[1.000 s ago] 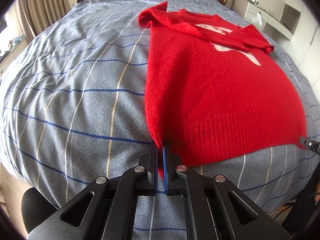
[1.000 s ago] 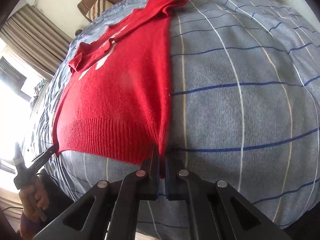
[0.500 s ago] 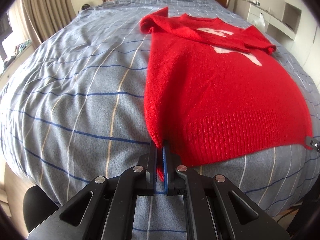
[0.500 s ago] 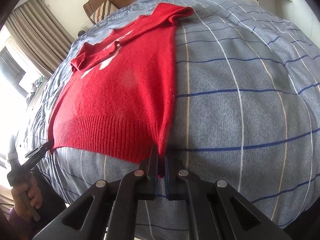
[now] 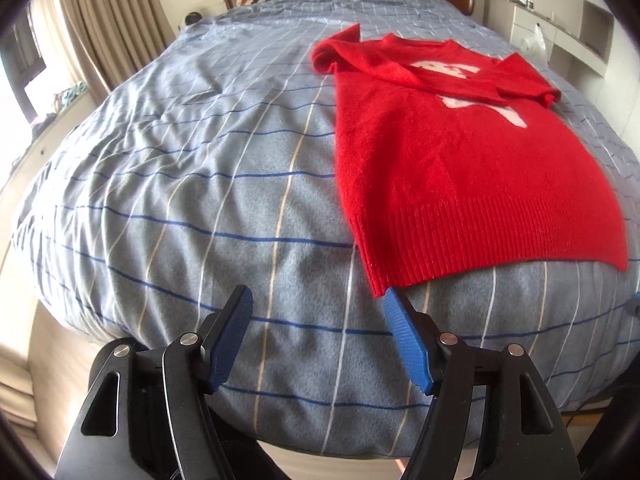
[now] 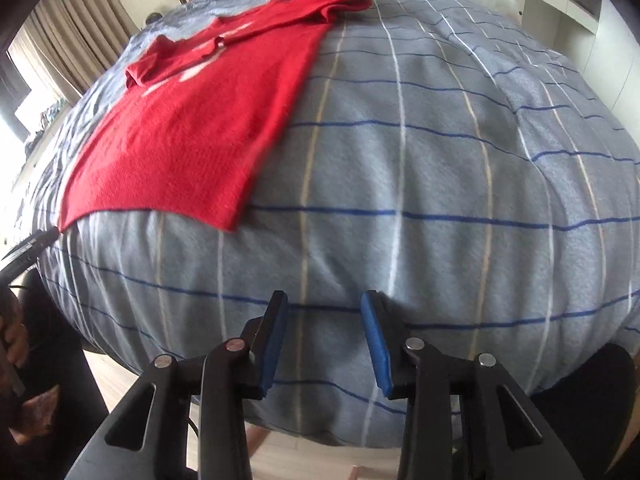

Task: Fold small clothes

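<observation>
The left gripper point(image 5: 318, 300) was opening, nothing between its blue pads, its right fingertip just beside the red sweater's point(image 5: 460, 168) near hem corner. The right gripper point(image 6: 324, 308) was opening too, empty, apart from the sweater lying flat on the striped bedspread point(image 6: 420, 152).

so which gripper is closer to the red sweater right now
Left. The left gripper, jaws opening, has one pad right at the red sweater hem corner, nothing between the pads. The right gripper, also opening, sits clear of the hem over bare bedspread.
</observation>
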The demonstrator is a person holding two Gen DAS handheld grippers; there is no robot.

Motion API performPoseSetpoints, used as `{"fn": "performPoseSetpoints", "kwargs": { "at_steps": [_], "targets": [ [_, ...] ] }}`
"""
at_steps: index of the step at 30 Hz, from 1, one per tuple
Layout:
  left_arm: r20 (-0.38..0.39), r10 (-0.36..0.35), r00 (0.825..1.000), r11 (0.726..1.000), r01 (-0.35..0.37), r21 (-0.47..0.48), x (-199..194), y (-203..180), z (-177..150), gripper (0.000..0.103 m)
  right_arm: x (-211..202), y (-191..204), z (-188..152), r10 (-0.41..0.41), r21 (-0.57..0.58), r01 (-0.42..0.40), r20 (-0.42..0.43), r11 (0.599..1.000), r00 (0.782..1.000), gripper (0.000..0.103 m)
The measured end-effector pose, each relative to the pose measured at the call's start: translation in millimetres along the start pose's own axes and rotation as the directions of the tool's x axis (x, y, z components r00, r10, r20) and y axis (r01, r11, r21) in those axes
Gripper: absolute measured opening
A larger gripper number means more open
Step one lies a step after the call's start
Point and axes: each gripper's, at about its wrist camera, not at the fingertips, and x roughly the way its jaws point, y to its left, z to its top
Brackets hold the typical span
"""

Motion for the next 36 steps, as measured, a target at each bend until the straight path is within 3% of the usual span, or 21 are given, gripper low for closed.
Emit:
{"fn": "performPoseSetpoints", "kwargs": {
  "at_steps": [2,4,7,10,13,14,16,18,23,26,27,28,32,34,36],
  "targets": [
    [0.048,-0.004,0.999,0.999,0.007,-0.049,-10.0,6.8,13.0,0.077,-10.4,-7.5,6.5,-0.032,-0.017,0.032,0.011,0.999,0.999,0.038],
    [0.120,0.016,0.993,0.993,-0.002,-0.117,-16.2,14.0,32.4,0.090,-24.9,-8.0,28.0,-0.068,-0.052,0.071,0.059,0.996,0.996,0.038],
    [0.206,0.053,0.977,0.974,-0.006,-0.224,-9.9,22.4,57.3,0.092,-44.1,5.1,81.8,-0.089,-0.139,0.114,0.172,0.984,0.981,0.038],
    [0.237,0.112,0.965,0.953,-0.037,-0.301,8.7,25.8,56.9,0.092,-44.5,33.2,144.2,-0.061,-0.257,0.132,0.267,0.958,0.962,0.043],
    [0.242,0.211,0.947,0.942,-0.131,-0.310,21.3,29.5,30.5,0.092,-6.6,55.2,208.1,-0.039,-0.329,0.121,0.245,0.936,0.969,0.043],
    [0.213,0.234,0.949,0.940,-0.165,-0.299,27.4,30.7,26.5,0.092,9.2,62.6,225.4,-0.039,-0.346,0.120,0.234,0.930,0.972,0.043],
    [0.171,0.228,0.958,0.937,-0.168,-0.306,31.5,37.6,25.8,0.092,42.5,79.9,256.2,-0.067,-0.398,0.154,0.225,0.905,0.972,0.043],
    [0.188,0.232,0.954,0.925,-0.157,-0.345,30.5,46.7,25.1,0.092,68.9,97.0,276.5,-0.068,-0.454,0.160,0.212,0.877,0.975,0.043],
    [0.123,0.234,0.964,0.917,-0.177,-0.359,48.3,52.7,27.3,0.092,105.3,139.3,284.2,0.031,-0.576,0.045,0.122,0.816,0.992,0.043],
    [0.107,0.240,0.965,0.920,-0.191,-0.343,54.0,49.0,27.0,0.092,120.3,146.2,280.8,0.016,-0.624,0.058,0.113,0.779,0.994,0.038],
    [0.106,0.244,0.964,0.921,-0.196,-0.336,54.1,47.3,26.5,0.092,120.2,141.5,283.6,0.024,-0.604,0.048,0.111,0.796,0.994,0.027],
    [0.105,0.247,0.963,0.922,-0.201,-0.330,54.2,46.3,26.6,0.092,117.5,135.3,287.2,0.020,-0.564,0.055,0.125,0.824,0.992,0.007],
    [0.107,0.247,0.963,0.922,-0.200,-0.331,51.6,46.3,24.7,0.092,74.0,81.8,299.0,0.078,-0.351,0.015,0.250,0.936,0.965,0.007],
    [0.106,0.244,0.964,0.919,-0.195,-0.343,50.6,48.8,24.3,0.092,44.8,29.7,303.0,0.067,-0.195,-0.004,0.318,0.981,0.946,0.007],
    [0.102,0.236,0.967,0.915,-0.185,-0.358,50.3,52.4,23.5,0.092,16.1,-36.7,299.7,0.041,-0.002,-0.044,0.366,0.999,0.930,0.007]
  ]
}}
